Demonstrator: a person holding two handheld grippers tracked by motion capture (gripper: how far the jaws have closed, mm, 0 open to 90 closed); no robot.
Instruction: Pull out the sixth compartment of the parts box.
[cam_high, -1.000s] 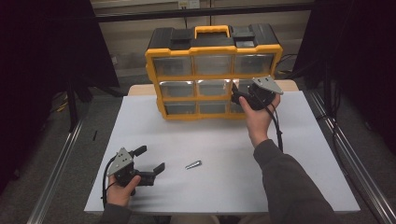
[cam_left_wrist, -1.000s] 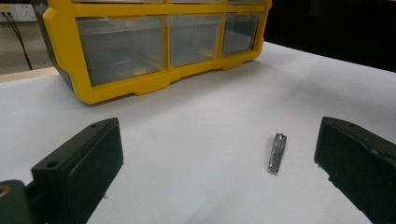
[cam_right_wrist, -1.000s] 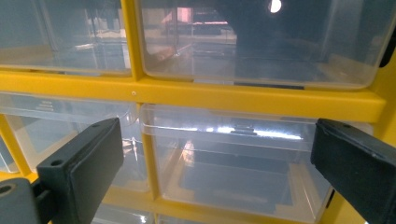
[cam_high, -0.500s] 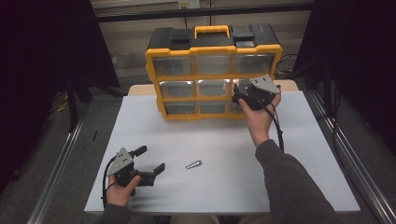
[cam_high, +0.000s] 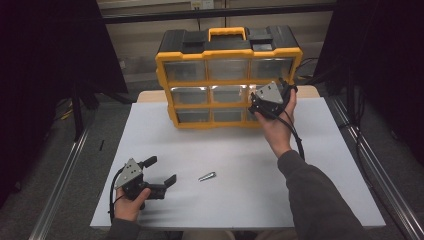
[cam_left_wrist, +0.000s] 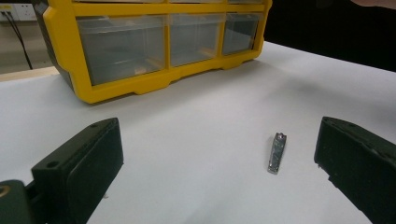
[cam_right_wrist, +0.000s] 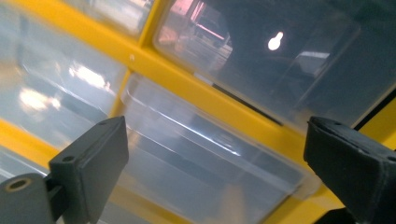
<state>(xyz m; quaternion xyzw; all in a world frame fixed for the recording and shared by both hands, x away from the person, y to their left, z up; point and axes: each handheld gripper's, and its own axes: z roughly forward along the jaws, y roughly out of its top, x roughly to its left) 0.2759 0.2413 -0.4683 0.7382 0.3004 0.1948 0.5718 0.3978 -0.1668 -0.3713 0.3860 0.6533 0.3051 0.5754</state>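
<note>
the right claw (cam_high: 257, 102) is held wide and empty at a drawer (cam_right_wrist: 205, 158); the lip could be missed if closed off-centre.

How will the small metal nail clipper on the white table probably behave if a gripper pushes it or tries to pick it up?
The nail clipper looks like stiff, shiny metal, so it may slip between smooth pads. It lies flat and low on the table, so a push would likely slide it, not roll it. Being so thin, it could be hard for the open left gripper to get under.
</note>
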